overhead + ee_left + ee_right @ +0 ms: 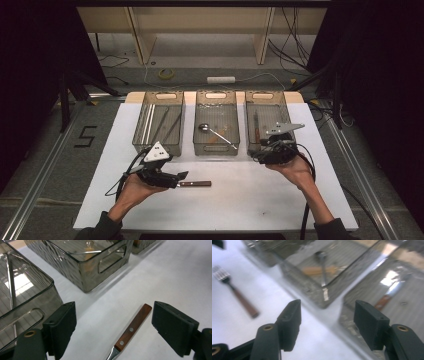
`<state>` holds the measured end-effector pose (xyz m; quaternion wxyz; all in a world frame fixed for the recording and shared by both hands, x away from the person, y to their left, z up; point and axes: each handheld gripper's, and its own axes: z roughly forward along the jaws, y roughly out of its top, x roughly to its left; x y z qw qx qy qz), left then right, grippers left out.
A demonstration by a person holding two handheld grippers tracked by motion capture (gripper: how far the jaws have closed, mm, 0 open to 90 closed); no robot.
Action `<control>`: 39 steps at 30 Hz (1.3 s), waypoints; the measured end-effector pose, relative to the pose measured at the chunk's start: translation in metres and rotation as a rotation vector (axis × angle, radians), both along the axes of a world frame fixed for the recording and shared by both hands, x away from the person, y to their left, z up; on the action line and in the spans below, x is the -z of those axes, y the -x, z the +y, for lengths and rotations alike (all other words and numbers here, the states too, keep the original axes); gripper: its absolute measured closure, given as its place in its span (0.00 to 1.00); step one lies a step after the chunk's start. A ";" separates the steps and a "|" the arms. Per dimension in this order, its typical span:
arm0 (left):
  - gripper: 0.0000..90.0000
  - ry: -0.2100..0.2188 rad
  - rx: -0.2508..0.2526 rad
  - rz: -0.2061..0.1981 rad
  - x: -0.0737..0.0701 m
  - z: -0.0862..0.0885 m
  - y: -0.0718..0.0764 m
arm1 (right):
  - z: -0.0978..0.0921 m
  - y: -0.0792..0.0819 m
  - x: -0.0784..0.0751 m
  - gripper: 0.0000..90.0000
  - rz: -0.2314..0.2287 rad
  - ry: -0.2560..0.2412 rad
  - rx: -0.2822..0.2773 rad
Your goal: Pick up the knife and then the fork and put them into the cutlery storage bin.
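I'm lining my open left tool [113, 327] over the wood-handled fork [132, 328] on the surface [250, 200]; next, lower and close. My right tool [325, 322] hovers open.

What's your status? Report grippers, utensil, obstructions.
Left gripper open, straddling the wooden-handled fork on the table. Right gripper open, empty, at the right bin. Nothing in the way.

A recording lab: black curtains flank a white-topped table [250, 200], with loose cables, aluminium floor rails [35, 185] and a taped "5" [86, 136] beside it.
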<state>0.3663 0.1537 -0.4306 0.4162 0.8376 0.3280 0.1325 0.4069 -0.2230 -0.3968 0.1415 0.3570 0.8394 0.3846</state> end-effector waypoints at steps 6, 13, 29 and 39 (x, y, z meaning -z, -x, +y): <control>0.26 -0.108 0.052 0.030 0.003 -0.010 -0.005 | 0.004 0.018 0.011 0.41 0.012 -0.021 -0.061; 0.30 -0.197 0.097 0.062 0.009 -0.019 -0.010 | 0.010 0.033 0.020 0.39 0.003 -0.040 -0.096; 0.45 -0.310 0.183 0.112 0.017 -0.027 -0.015 | 0.021 0.051 0.024 0.35 -0.018 -0.033 -0.150; 0.54 -0.377 0.202 0.189 0.021 -0.033 -0.022 | 0.018 0.053 0.025 0.35 -0.017 -0.033 -0.148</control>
